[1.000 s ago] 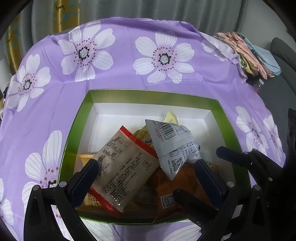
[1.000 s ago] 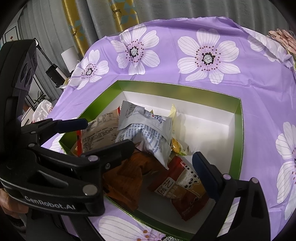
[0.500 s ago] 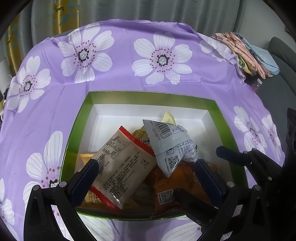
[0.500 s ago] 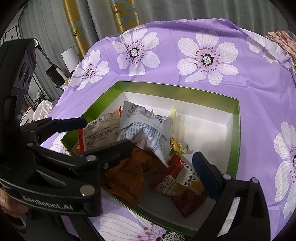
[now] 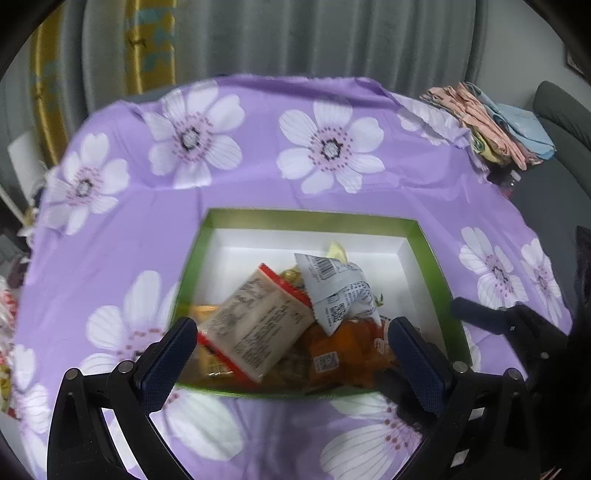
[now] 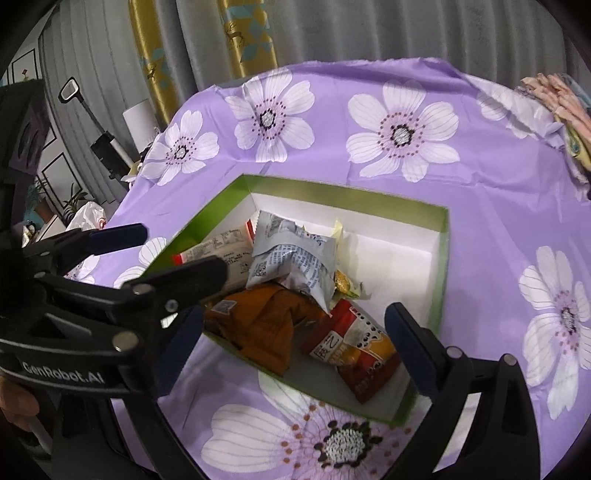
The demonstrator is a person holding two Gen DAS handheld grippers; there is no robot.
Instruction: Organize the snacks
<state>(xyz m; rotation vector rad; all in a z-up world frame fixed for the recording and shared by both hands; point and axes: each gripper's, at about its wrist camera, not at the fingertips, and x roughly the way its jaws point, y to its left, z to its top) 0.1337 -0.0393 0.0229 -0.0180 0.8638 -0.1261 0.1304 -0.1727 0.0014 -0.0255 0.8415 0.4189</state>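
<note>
A green box with a white inside [image 5: 310, 218] [image 6: 443, 258] sits on the purple flowered cloth. It holds several snack packets: a beige packet with red ends [image 5: 255, 325] [image 6: 218, 251], a grey-white packet [image 5: 336, 291] [image 6: 291, 262], an orange packet [image 5: 340, 350] [image 6: 266, 325] and a red-yellow packet [image 6: 354, 347]. My left gripper [image 5: 291, 354] is open and empty above the box's near edge. My right gripper [image 6: 295, 332] is open and empty over the near right of the box. The left gripper's fingers [image 6: 118, 236] show at the left of the right wrist view.
The purple cloth with white flowers [image 5: 332, 147] [image 6: 402, 133] covers the table. Folded pink and blue cloths [image 5: 495, 122] lie at the far right corner. Grey and gold curtains [image 6: 243, 33] hang behind. A dark sofa [image 5: 557, 118] stands at the right.
Both grippers have pulled back and up from the box, so it looks smaller and farther. Both stay open and empty. The packets have not moved.
</note>
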